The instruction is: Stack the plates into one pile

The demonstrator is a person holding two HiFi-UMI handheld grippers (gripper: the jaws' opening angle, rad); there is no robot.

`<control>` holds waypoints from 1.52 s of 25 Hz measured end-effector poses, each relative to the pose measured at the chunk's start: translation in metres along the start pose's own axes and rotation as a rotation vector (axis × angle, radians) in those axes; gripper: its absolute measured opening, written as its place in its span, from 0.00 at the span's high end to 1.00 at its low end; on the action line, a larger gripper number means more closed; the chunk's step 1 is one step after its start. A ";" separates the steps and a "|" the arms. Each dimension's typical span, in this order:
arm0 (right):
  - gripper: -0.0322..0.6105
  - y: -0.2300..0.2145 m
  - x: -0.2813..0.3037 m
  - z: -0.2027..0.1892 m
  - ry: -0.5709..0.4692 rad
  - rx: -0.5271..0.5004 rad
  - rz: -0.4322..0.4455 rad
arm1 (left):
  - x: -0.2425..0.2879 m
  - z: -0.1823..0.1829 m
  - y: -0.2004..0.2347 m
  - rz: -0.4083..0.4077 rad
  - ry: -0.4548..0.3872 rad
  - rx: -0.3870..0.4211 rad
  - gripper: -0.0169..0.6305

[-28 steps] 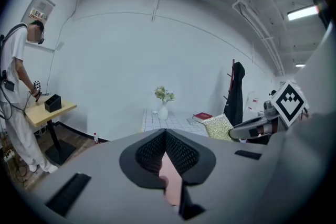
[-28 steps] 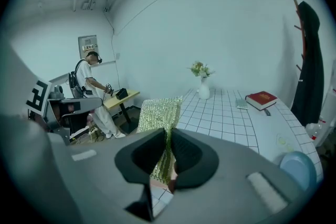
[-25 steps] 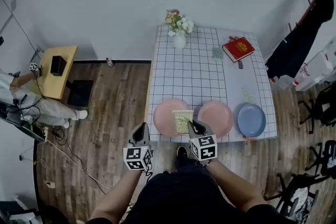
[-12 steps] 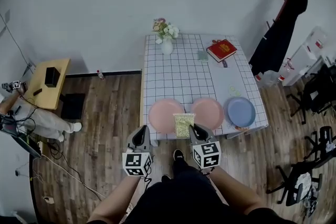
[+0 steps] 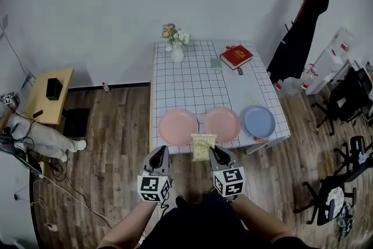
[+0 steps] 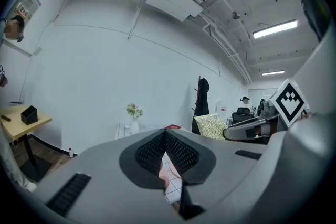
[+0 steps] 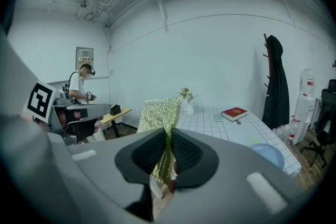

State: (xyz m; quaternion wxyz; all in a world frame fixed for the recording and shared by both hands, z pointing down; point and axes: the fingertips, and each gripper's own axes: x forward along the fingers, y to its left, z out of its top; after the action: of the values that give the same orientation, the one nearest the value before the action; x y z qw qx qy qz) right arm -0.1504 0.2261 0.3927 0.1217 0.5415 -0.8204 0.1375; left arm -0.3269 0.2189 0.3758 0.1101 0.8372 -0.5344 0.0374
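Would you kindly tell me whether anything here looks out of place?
Yes: the right gripper is shut on a sparkly yellow-green cloth, which has no part in stacking. The pink plates and the blue plate lie side by side on the table, not askew or damaged.

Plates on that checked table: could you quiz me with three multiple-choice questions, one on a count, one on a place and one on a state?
1. How many pink plates lie on the table?
A. two B. one C. three
2. In the head view, where is the blue plate?
A. left of the pink plates B. on a pink plate C. right of the pink plates
3. What is the right gripper doing?
A. open, empty B. shut on a yellow-green cloth C. shut on a plate

A: two pink ones lie side by side.
C: it ends the row at the right.
B: its jaws pinch the cloth.
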 end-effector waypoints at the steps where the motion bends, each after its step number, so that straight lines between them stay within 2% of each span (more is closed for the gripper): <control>1: 0.87 -0.004 -0.004 -0.001 -0.003 0.002 -0.003 | 0.002 0.001 -0.006 -0.007 -0.004 0.001 0.98; 9: 0.87 -0.063 -0.044 -0.001 -0.028 0.002 -0.050 | 0.038 0.001 -0.074 -0.059 0.007 -0.006 0.98; 18: 0.87 -0.137 -0.084 -0.013 -0.039 0.057 -0.112 | 0.074 0.001 -0.143 -0.095 0.021 -0.011 0.98; 23: 0.87 -0.165 -0.092 -0.016 -0.050 0.071 -0.112 | 0.089 0.003 -0.164 -0.077 0.019 -0.007 0.98; 29: 0.87 -0.189 -0.088 -0.008 -0.061 0.073 -0.071 | 0.101 0.007 -0.180 -0.029 0.015 -0.012 0.98; 38: 0.87 -0.211 -0.075 -0.009 -0.062 0.060 0.010 | 0.100 -0.006 -0.185 0.078 0.022 -0.074 0.98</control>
State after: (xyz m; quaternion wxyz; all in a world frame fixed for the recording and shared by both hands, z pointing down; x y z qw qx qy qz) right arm 0.0738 0.2140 0.3945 0.0793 0.5446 -0.8221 0.1457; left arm -0.1166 0.2069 0.3729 0.1454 0.8105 -0.5665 0.0310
